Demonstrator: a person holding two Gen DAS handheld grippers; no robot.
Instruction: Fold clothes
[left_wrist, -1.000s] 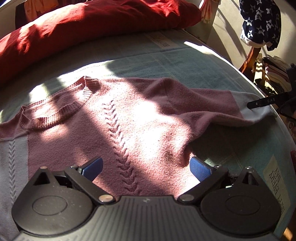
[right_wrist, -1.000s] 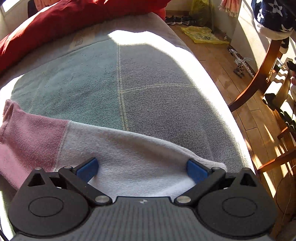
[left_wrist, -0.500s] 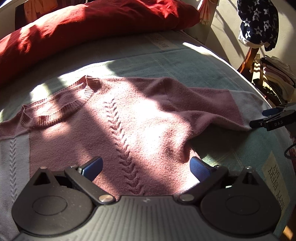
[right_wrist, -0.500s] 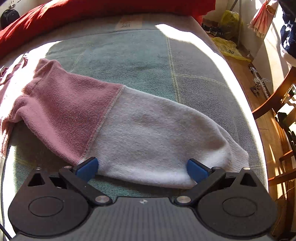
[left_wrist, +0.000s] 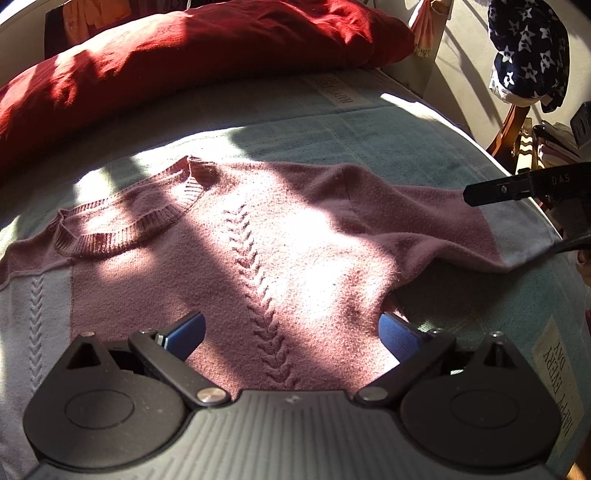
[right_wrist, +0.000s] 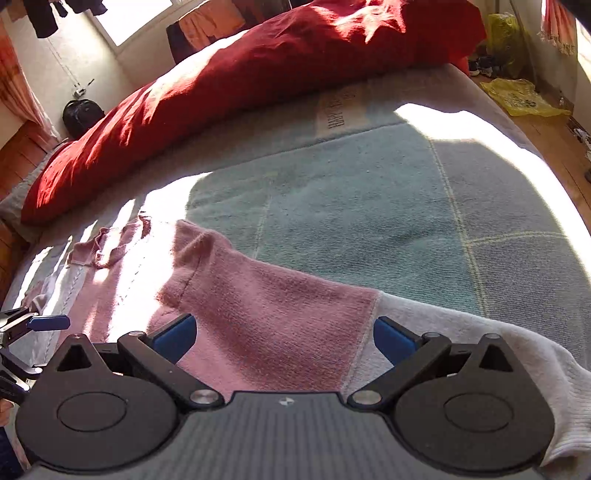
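Item: one knitted sweater (left_wrist: 266, 236), dusty pink with pale grey panels, lay front-up and spread flat on a bed covered by a blue-green checked blanket (left_wrist: 369, 136). Ribbed round neckline toward the far left; a braided cable stitch ran down the chest centre. Strong sun and shadow bands crossed the fabric.

Left gripper (left_wrist: 291, 332): hovered over the lower chest of the sweater, jaws spread wide, blue pads (left_wrist: 186, 332) either side of the cable stitch, nothing held. Whether the pads touched the knit could not be told.

Right gripper (right_wrist: 284, 338): positioned over the sweater's sleeve (right_wrist: 295, 314), which stretched out sideways across the blanket, pink near the shoulder and pale grey toward the cuff. Jaws likewise stood wide apart, straddling the colour seam, gripping nothing (in the left wrist view one black finger appeared at the right edge above the sleeve, contact uncertain).

Surroundings: a red duvet (right_wrist: 258, 74) was heaped along the far side of the bed. A printed label (left_wrist: 561, 373) reading "HAPPY EVERY DAY" was sewn at the blanket's near right edge. A dark garment with white stars (left_wrist: 528, 51) hung beyond the bed's right side over a wooden chair (left_wrist: 506, 129). A yellow bag (right_wrist: 517, 96) lay on the wooden floor.
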